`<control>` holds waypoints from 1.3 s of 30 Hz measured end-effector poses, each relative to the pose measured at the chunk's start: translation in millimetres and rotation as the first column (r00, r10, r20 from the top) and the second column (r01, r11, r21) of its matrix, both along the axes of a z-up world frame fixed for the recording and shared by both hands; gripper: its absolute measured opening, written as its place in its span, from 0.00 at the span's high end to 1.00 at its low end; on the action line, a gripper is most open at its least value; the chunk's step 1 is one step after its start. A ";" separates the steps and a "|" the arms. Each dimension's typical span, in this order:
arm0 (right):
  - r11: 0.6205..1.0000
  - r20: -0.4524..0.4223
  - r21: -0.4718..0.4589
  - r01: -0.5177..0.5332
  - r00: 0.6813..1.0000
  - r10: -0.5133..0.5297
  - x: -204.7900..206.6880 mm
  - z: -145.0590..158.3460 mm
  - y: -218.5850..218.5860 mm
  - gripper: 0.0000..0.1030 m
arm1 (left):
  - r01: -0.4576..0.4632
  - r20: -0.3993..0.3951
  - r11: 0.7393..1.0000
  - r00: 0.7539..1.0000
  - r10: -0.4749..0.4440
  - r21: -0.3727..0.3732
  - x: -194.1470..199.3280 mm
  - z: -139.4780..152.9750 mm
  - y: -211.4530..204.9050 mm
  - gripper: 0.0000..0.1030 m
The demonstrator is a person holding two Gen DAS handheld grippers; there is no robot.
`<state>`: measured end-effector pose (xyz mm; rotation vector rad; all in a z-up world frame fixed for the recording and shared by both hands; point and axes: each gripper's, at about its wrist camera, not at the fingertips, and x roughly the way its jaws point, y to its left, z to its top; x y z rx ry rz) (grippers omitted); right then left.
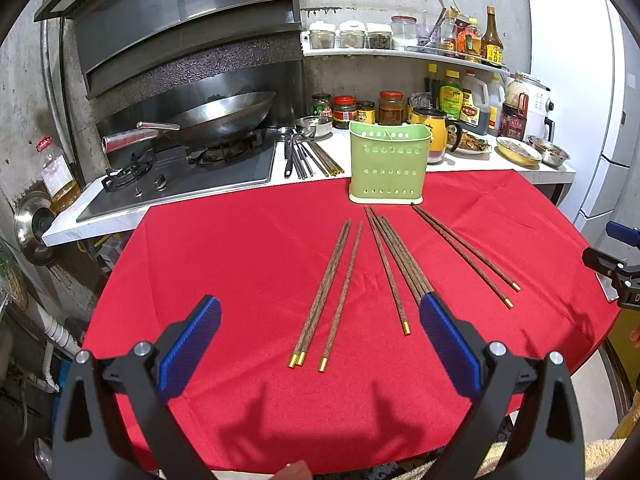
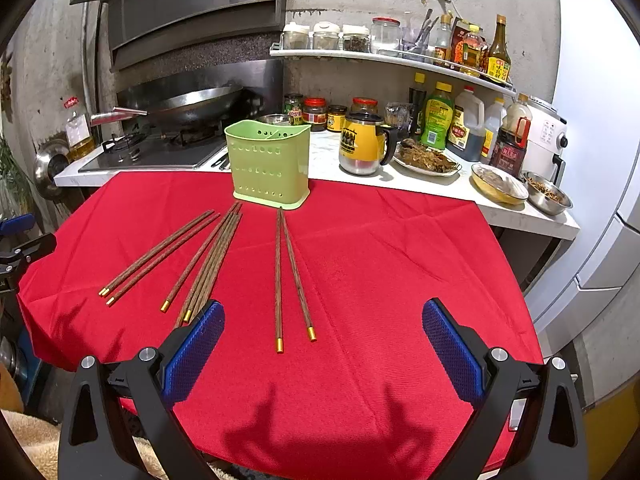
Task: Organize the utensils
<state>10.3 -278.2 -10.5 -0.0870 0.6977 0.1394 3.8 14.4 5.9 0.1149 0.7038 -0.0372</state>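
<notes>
Several brown wooden chopsticks with gold tips lie fanned on the red tablecloth [image 1: 248, 264]. A left group [image 1: 326, 296], a middle bundle [image 1: 394, 256] and a right pair [image 1: 466, 254] point toward a green perforated utensil holder [image 1: 388, 162] standing upright at the cloth's far edge. My left gripper [image 1: 320, 312] hovers open over the near ends of the left group, holding nothing. In the right wrist view the holder [image 2: 270, 164] stands ahead. My right gripper [image 2: 323, 316] is open and empty near the right pair [image 2: 288, 272]; its left finger covers the middle bundle's [image 2: 212, 264] ends.
Behind the table runs a white counter [image 1: 256, 192] with a gas hob, a wok [image 1: 216, 116], loose metal utensils [image 1: 308, 156], jars, sauce bottles, a yellow mug [image 2: 362, 144] and dishes of food [image 2: 426, 158]. A white fridge [image 2: 600, 120] stands at the right.
</notes>
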 end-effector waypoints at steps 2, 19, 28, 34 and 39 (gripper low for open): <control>1.000 -0.001 0.001 0.001 1.000 -0.001 0.0 0.1 -0.1 0.06 | 0.001 0.000 1.000 1.000 -0.001 0.000 -0.1 0.1 0.4 0.06; 1.000 0.001 0.003 -0.001 1.000 0.001 -0.5 0.0 -2.7 0.06 | -0.001 0.001 1.000 1.000 0.001 -0.001 -0.3 0.0 0.6 0.06; 1.000 0.001 0.003 0.000 1.000 0.000 -0.6 0.0 -2.2 0.06 | -0.004 -0.001 1.000 1.000 0.004 -0.006 -1.0 -0.1 1.5 0.06; 1.000 0.001 0.003 -0.002 1.000 0.002 -0.4 0.2 -2.2 0.06 | -0.005 -0.003 1.000 1.000 0.005 -0.009 -1.0 0.1 2.2 0.06; 1.000 0.002 0.009 -0.001 1.000 0.001 -0.1 0.3 -3.2 0.06 | -0.014 -0.015 1.000 1.000 0.014 -0.023 1.5 -3.0 5.0 0.06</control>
